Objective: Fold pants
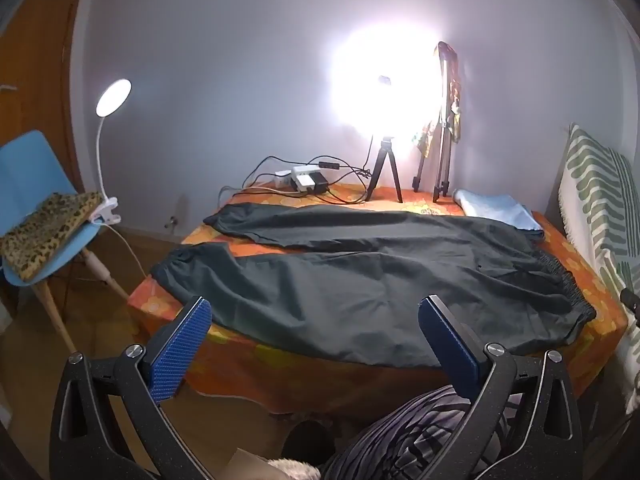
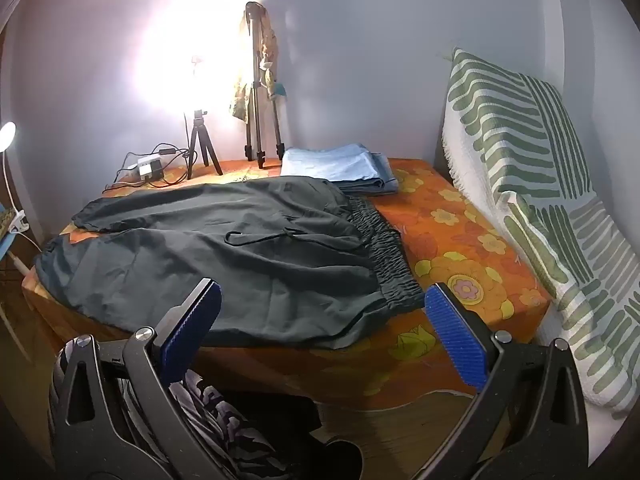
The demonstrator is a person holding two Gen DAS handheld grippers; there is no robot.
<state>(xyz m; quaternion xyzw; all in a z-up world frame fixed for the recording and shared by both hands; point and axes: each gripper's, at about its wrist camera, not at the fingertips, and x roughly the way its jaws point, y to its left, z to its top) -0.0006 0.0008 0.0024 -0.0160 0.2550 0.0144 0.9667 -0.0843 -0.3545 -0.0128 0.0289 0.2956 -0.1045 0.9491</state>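
Dark green-black pants (image 1: 360, 276) lie spread flat on a table with an orange flowered cloth (image 1: 304, 376), legs to the left, elastic waistband (image 2: 384, 256) to the right; they also show in the right wrist view (image 2: 224, 248). A drawstring (image 2: 264, 236) lies loose on the fabric. My left gripper (image 1: 316, 320) is open and empty, held in front of the table's near edge, before the near leg. My right gripper (image 2: 322, 300) is open and empty, near the waistband's front corner.
A folded light blue cloth (image 2: 340, 168) lies at the back right of the table. Tripods (image 1: 386, 176), a bright lamp and a power strip with cables (image 1: 308, 180) stand at the back. A blue chair (image 1: 36, 200) with a leopard cloth is left; a green-striped blanket (image 2: 532, 184) is right.
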